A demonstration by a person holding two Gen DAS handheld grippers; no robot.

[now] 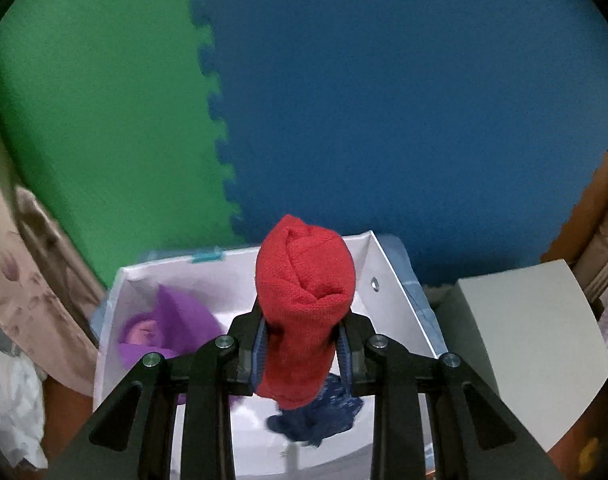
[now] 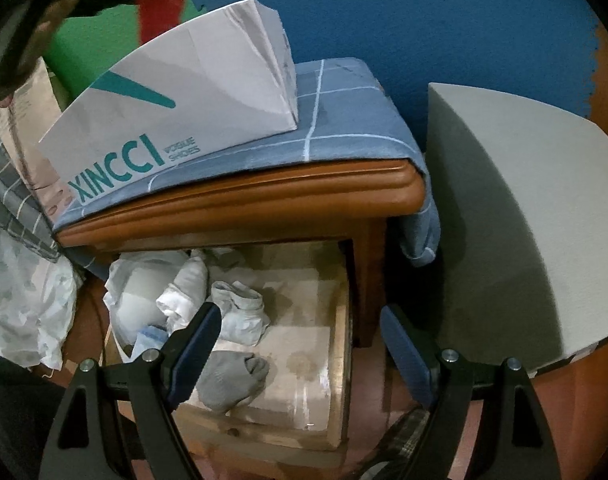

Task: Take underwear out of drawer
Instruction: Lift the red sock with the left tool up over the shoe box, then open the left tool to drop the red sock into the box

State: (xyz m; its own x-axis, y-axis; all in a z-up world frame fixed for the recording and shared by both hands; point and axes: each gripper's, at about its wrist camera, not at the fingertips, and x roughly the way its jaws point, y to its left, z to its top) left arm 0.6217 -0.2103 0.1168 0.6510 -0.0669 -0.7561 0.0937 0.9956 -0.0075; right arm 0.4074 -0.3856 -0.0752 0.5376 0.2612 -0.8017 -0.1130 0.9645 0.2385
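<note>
Left gripper [image 1: 302,338] pinches rolled red knit underwear [image 1: 304,300] mid-roll above white cardboard shoebox [image 1: 396,304]: soft, light, compressible. Right gripper [image 2: 300,344] spread wide over open wooden drawer [image 2: 340,360]; grab bundles mid-bulk.

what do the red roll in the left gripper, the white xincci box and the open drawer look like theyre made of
Red roll: soft knit fabric, matte, with a visible woven texture and rolled folds.
White box: likely thin cardboard with a smooth printed finish; creased corners and flat folded walls.
Drawer: looks like pale unfinished wood, with a raw edge and what may be a paper liner inside; the cabinet top above is glossy varnished brown wood.
</note>
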